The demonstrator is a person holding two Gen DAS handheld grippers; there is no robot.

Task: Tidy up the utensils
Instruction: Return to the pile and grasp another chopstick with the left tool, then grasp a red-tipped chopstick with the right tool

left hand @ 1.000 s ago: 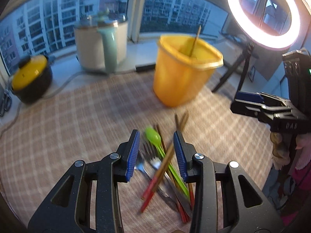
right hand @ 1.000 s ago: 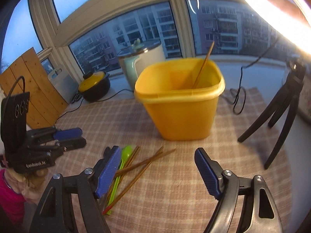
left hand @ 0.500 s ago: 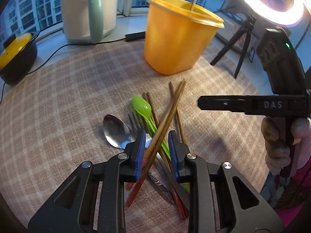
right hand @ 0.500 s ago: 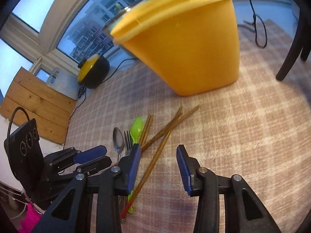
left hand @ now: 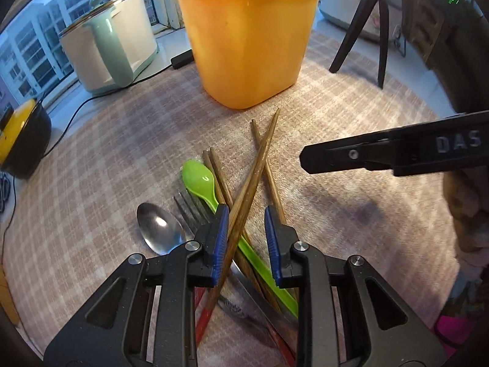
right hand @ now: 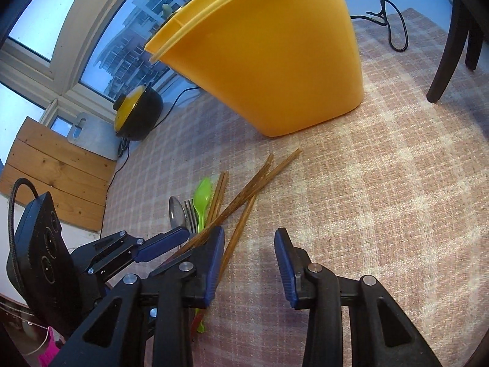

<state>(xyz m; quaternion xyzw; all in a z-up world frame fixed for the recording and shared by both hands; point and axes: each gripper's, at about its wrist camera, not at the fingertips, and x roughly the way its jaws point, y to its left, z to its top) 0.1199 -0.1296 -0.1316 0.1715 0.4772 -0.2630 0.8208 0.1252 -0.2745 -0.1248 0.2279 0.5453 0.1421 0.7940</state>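
A checked tablecloth covers the work surface in both wrist views. On it stands a tall yellow bin, upright, at the far side of the cloth; the tip of 1 stick shows above its rim in the left wrist view. Behind the bin, on the window ledge, are a white cooker with a pale green handle and a black pot with a yellow lid. A black tripod stands to the right of the bin.

The utensils lie in 1 loose pile on the cloth, in front of the bin and apart from it. The pile holds several brown chopsticks, 2 of them crossed on top, a green plastic spoon, a metal spoon and a metal fork side by side at the left.

The left gripper points down over the near end of the pile. Its jaws have just been closing and stand narrowly apart, with 1 crossed chopstick between them, lying against the left blue pad; a firm clamp cannot be confirmed.

The right gripper hangs just right of the pile. Its jaws have just been closing, stand apart, and hold nothing; bare cloth shows between them.
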